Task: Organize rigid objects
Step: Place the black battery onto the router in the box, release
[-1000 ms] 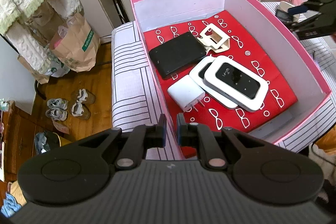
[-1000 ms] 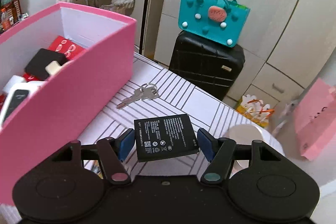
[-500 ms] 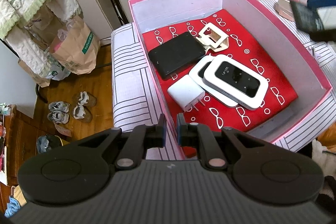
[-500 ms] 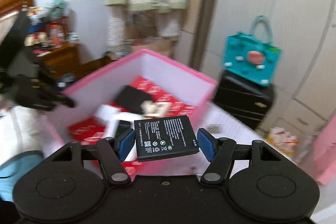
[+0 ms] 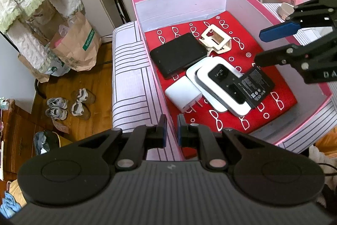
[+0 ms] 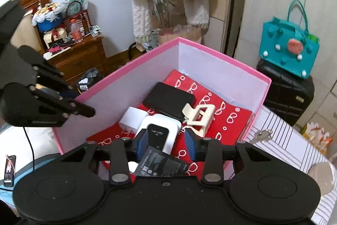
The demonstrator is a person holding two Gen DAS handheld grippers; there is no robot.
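The left gripper sat closest, its jaws shut on the near wall of the pink box, pads on either side of the thin rim. Just past that rim, the white charger plug lay close to the near wall, with a narrow strip of red lining left between them. Beside it the white Wi-Fi router rested on a second white unit, and the black battery lay tilted across the router's end, free of the pads. The right gripper hung over that end of the box; its jaws had just been closing, nothing between them, and stood apart. Farther in, the black power bank touched the cream clip. Bare lining remained toward the far wall and along the right-hand wall. Outside, keys lay on the striped cloth near the box's corner.
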